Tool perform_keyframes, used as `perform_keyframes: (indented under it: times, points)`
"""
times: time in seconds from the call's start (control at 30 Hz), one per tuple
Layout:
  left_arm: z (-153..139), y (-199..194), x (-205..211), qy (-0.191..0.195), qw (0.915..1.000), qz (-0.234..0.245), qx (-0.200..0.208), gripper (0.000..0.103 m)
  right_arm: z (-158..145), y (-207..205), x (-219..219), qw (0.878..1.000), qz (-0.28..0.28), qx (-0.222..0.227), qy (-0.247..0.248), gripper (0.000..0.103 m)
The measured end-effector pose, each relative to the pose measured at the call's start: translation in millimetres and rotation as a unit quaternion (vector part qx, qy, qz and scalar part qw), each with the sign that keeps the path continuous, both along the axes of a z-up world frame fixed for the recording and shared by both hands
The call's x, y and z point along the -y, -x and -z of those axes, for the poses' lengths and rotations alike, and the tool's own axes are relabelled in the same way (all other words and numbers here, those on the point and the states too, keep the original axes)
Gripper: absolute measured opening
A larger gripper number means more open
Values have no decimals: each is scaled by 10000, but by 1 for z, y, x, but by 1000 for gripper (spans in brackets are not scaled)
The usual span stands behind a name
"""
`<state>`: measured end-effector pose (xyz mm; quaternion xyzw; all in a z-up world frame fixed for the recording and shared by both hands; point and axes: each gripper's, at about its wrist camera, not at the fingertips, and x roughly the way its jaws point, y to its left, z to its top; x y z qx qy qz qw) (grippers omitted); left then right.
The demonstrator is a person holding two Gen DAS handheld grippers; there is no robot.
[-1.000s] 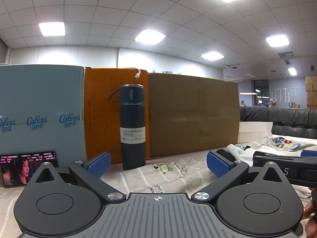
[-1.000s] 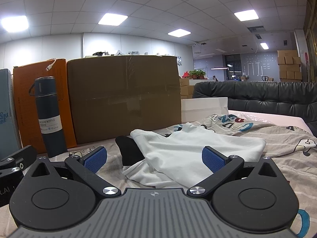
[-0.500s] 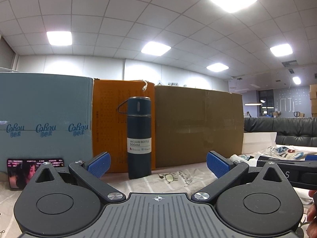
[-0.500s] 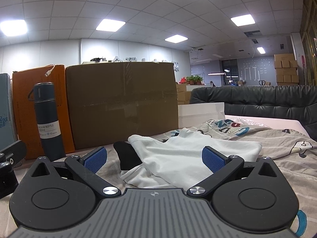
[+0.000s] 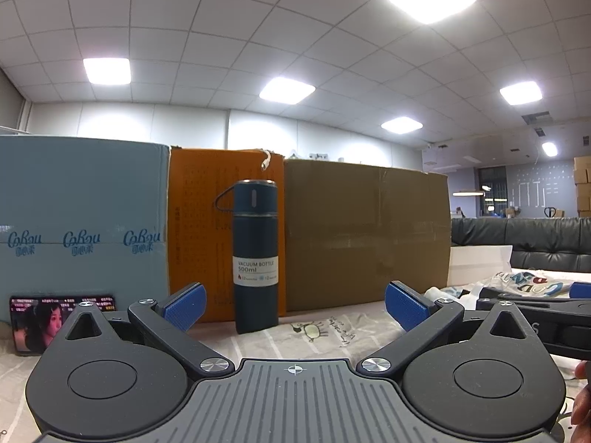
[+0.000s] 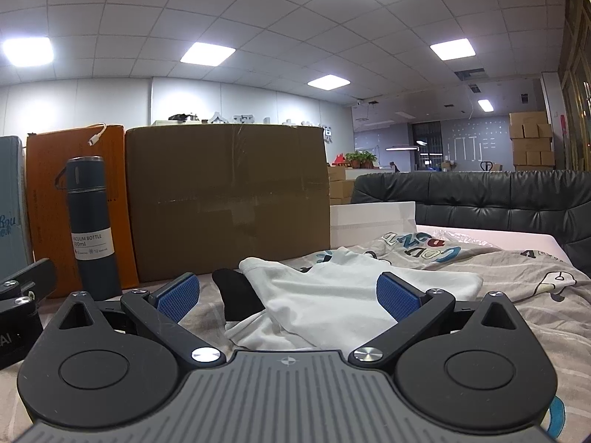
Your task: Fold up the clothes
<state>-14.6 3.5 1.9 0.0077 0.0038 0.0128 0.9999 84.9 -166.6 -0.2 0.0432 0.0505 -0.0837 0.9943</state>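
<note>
A white garment (image 6: 332, 302) lies crumpled on the printed sheet (image 6: 517, 288), with a black piece of cloth (image 6: 236, 295) at its left edge. My right gripper (image 6: 288, 295) is open and empty, low over the sheet just in front of the garment. My left gripper (image 5: 295, 304) is open and empty, pointing at the boxes, with only a white corner of the garment (image 5: 476, 289) far right in its view. The right gripper's body (image 5: 535, 317) shows at the right of the left wrist view.
A dark blue vacuum bottle (image 5: 255, 254) stands upright in front of an orange box (image 5: 199, 229). A blue box (image 5: 81, 221) and a brown carton (image 5: 365, 232) flank it. A phone (image 5: 40, 319) leans at the left. A black sofa (image 6: 480, 199) and a white box (image 6: 373, 217) stand behind.
Both grippers have tilted slightly upward and drawn a little closer to the boxes and bottle. Both jaws stayed open. The garment has not moved.
</note>
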Motion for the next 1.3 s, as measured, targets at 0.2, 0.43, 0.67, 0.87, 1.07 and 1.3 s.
perform_keyframes:
  times: [0.2,0.43,0.67,0.87,1.07,1.3]
  points:
    - [0,-2,3,-85,10000,-32,-37,103,1,-1,0,10000,30,-58,-24,103]
    - [1,-3,3,-90,9999,-27,-51,103,1,-2,0,10000,25,-82,-34,103]
    - [1,-4,4,-97,9999,-34,-63,103,1,-3,1,9999,-30,-146,-59,103]
    - [2,-5,4,-100,9999,-34,-74,103,1,-4,1,9998,-42,-176,-75,103]
    - [2,-6,4,-95,9999,-33,-84,103,2,-5,1,9997,-48,-209,-82,103]
    - [2,-6,3,-84,9999,-34,-100,103,2,-5,2,9997,-47,-223,-91,103]
